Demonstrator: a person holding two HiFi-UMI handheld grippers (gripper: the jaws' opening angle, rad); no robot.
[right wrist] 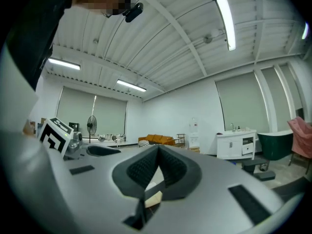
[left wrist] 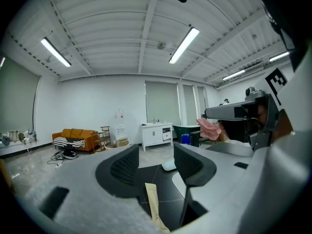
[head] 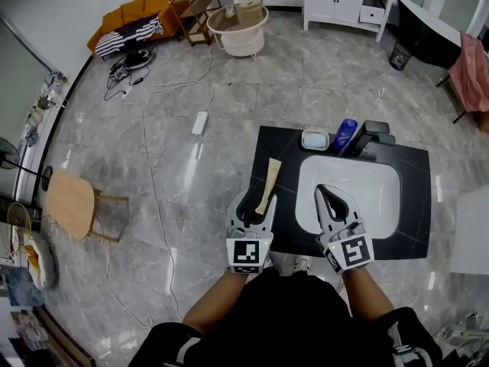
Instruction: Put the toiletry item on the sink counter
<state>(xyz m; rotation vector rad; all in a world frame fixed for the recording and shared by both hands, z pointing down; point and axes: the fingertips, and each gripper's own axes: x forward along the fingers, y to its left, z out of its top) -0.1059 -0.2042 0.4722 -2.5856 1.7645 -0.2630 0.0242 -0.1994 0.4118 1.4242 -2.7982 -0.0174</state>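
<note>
My left tongs (head: pixel 256 205) are wide open and hold nothing. The tan tube (head: pixel 269 180) lies flat on the black bench (head: pixel 284 150), and its near end sits in the gap between the two open jaws. In the left gripper view the tube (left wrist: pixel 152 201) is low down between the jaws, and the pads do not press on it.

My right tongs (head: pixel 322 194) are shut tight, tip to tip, with nothing held. They hang over the white sink (head: pixel 382 193), just to the right of the tube.

At the back of the bench, past the sink, there is a small white dish (head: pixel 314 138). A blue bottle (head: pixel 346 133) stands right beside it, and a black tap (head: pixel 374 134) is next to the bottle.
</note>
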